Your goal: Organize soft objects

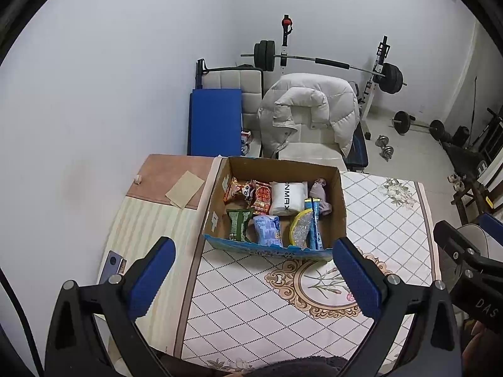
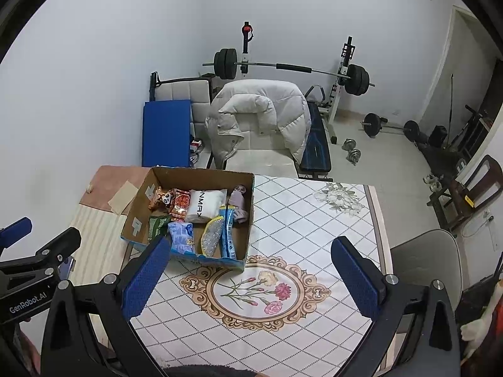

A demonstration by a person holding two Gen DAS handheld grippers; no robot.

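A cardboard box [image 1: 341, 207] [image 2: 138, 194] stands on the patterned tablecloth [image 1: 267, 308] [image 2: 314, 220]. It holds soft items: orange snack packs [image 1: 248, 191], a white pack [image 1: 287, 198] [image 2: 206, 205], a green bag [image 1: 239, 224], a light blue bag [image 1: 267, 229] [image 2: 180, 237], a glittery pouch [image 1: 300, 227] [image 2: 212, 235], a blue stick pack [image 1: 314, 223] and a mauve cloth [image 1: 320, 193] [image 2: 239, 202]. My left gripper [image 1: 254, 279] is open and empty, held above the table just short of the box. My right gripper [image 2: 251, 279] is open and empty over the floral medallion.
A phone [image 1: 111, 265] lies on the striped cloth at left. A tan card [image 1: 185, 188] lies on the bare table corner. Behind the table stand a chair with a white jacket [image 1: 311, 110], a blue pad [image 1: 215, 122] and a barbell rack [image 1: 330, 62]. A grey chair [image 2: 424, 260] stands at right.
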